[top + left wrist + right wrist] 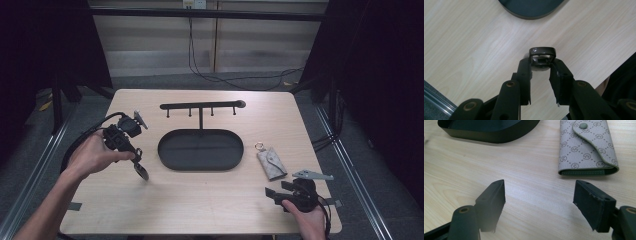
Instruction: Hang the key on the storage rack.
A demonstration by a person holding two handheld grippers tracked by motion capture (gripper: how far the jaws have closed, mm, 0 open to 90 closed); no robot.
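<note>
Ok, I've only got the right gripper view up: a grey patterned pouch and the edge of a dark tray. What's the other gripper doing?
Observer: The left gripper is shut on a small dark key fob, off to the left of the tray.
Operator: Is there anywhere to hang it?
Observer: Yes, a black bar with four hooks stands on a post at the tray's far side.
Operator: Does the pouch have anything attached?
Observer: A metal ring sticks out of the far end of the pouch and lies on the table.
</note>
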